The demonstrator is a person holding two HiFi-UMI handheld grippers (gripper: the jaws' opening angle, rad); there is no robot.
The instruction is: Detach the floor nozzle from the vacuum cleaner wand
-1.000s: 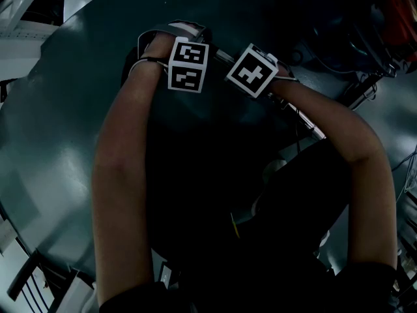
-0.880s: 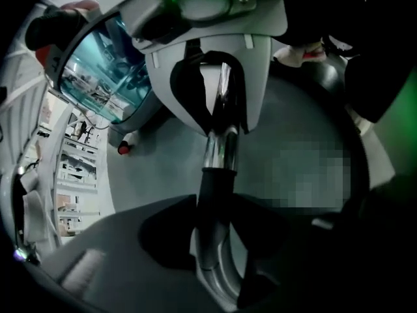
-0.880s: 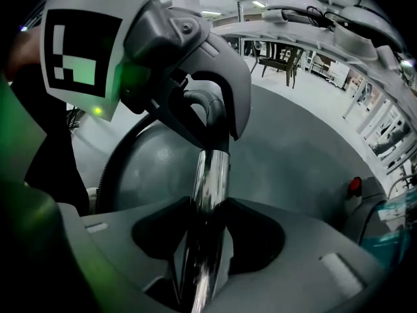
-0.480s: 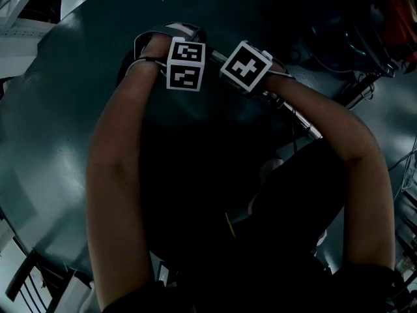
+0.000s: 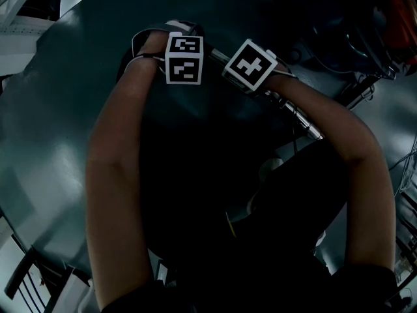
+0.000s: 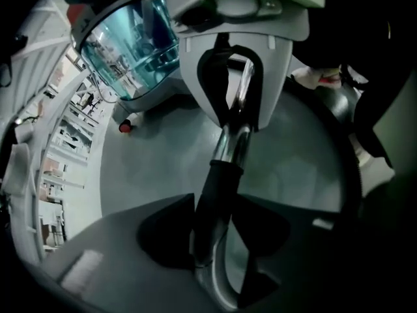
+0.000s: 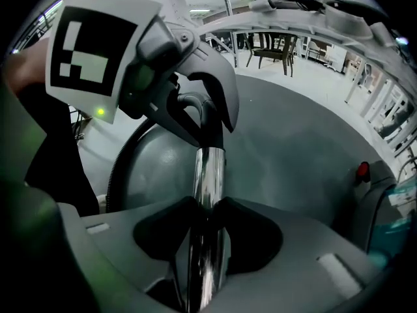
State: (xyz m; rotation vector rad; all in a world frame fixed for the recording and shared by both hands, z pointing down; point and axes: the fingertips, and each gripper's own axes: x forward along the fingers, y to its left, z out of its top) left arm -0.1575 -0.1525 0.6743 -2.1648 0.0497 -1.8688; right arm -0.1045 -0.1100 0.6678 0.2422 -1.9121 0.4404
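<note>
The chrome wand (image 7: 208,175) runs between my two grippers, and a stretch of it (image 5: 303,119) shows past my right wrist in the head view. My right gripper (image 7: 207,230) is shut on the chrome tube, and its jaws have just been closing on it. A black collar (image 6: 218,188) caps the wand's end and leads into the grey nozzle neck (image 6: 215,282). My left gripper (image 6: 212,233) is shut on that collar. Both marker cubes, left (image 5: 184,59) and right (image 5: 251,66), sit close together. The floor nozzle (image 5: 179,26) is mostly hidden under my left hand.
The teal-tinted vacuum canister (image 6: 130,44) with a red button (image 6: 124,127) stands beyond the wand on the round grey platform (image 5: 58,129). A ribbed hose (image 7: 120,168) curves at the left. Chairs (image 7: 273,47) stand far off. My dark trouser legs fill the lower head view.
The left gripper's cube has rolled a little about its own axis. The right cube has shifted slightly toward it. Both grips on the wand stay in place.
</note>
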